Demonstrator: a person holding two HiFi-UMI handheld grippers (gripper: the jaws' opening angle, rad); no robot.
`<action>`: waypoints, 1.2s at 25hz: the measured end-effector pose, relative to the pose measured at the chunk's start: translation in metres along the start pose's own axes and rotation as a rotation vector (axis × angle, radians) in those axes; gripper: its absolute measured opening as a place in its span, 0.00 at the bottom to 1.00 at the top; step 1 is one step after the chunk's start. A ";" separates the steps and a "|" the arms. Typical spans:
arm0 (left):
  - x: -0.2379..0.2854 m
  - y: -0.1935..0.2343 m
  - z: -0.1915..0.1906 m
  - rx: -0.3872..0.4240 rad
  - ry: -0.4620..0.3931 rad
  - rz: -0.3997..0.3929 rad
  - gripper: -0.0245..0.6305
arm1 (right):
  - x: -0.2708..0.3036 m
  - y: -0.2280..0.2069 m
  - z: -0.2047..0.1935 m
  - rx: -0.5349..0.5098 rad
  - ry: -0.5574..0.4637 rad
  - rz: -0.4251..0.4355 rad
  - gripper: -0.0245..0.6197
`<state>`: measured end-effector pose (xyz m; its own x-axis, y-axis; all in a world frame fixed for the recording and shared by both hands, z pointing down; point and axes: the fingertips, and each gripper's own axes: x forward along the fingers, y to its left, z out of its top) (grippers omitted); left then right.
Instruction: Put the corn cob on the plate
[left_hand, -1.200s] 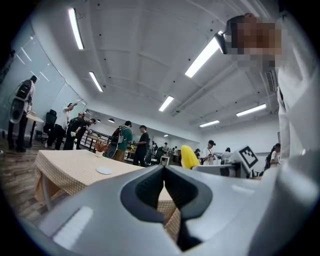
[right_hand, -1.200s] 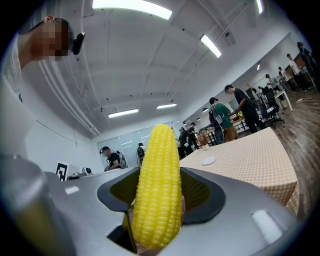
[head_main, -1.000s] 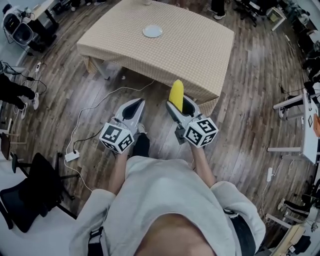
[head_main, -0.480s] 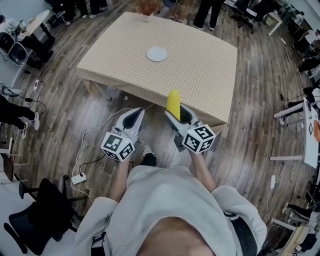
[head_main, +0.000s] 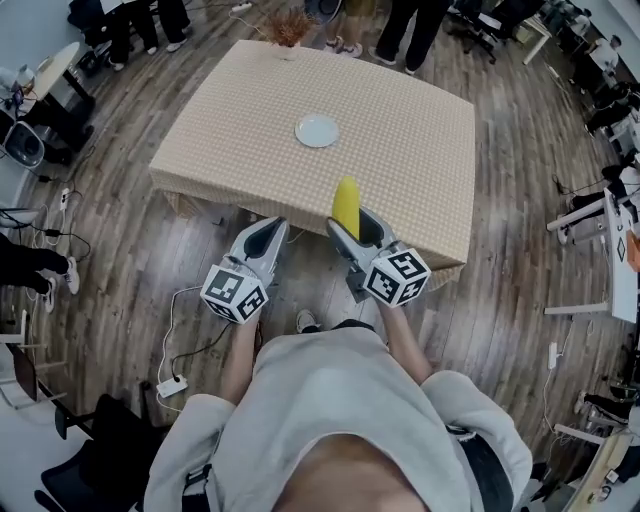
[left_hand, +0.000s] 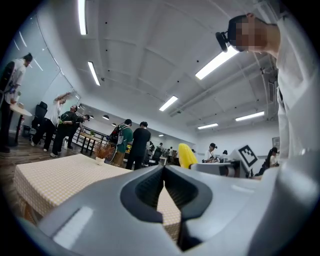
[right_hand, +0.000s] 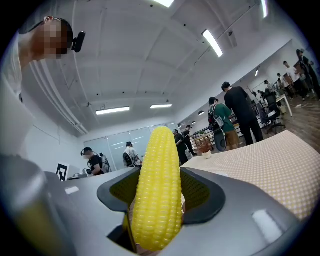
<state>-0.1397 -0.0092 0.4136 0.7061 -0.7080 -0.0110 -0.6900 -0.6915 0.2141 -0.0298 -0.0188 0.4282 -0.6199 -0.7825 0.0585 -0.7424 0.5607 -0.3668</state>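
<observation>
Checked-cloth table (head_main: 400, 150) bearing a plate (head_main: 317, 130) stands on plank floor (head_main: 520, 300)

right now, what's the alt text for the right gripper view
A yellow corn cob fills the centre, clamped between the grey jaws of the right gripper. Behind it to the right is a table under a checked cloth, with people standing in a bright office beyond.

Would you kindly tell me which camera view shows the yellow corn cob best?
The right gripper view: the yellow corn cob fills it, clamped in the right claw. The head view shows it small; the left gripper view, only its tip.
</observation>
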 end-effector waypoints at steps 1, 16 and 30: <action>0.003 0.003 -0.001 -0.003 0.003 -0.010 0.05 | 0.002 -0.002 -0.001 0.003 0.000 -0.009 0.44; 0.055 0.029 -0.012 -0.018 0.034 -0.046 0.05 | 0.034 -0.052 0.002 0.033 0.000 -0.048 0.44; 0.174 0.100 -0.001 -0.008 0.052 0.010 0.05 | 0.125 -0.155 0.040 0.056 0.026 0.010 0.44</action>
<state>-0.0853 -0.2012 0.4343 0.7064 -0.7066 0.0417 -0.6961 -0.6829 0.2216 0.0178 -0.2140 0.4552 -0.6345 -0.7689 0.0787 -0.7211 0.5523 -0.4184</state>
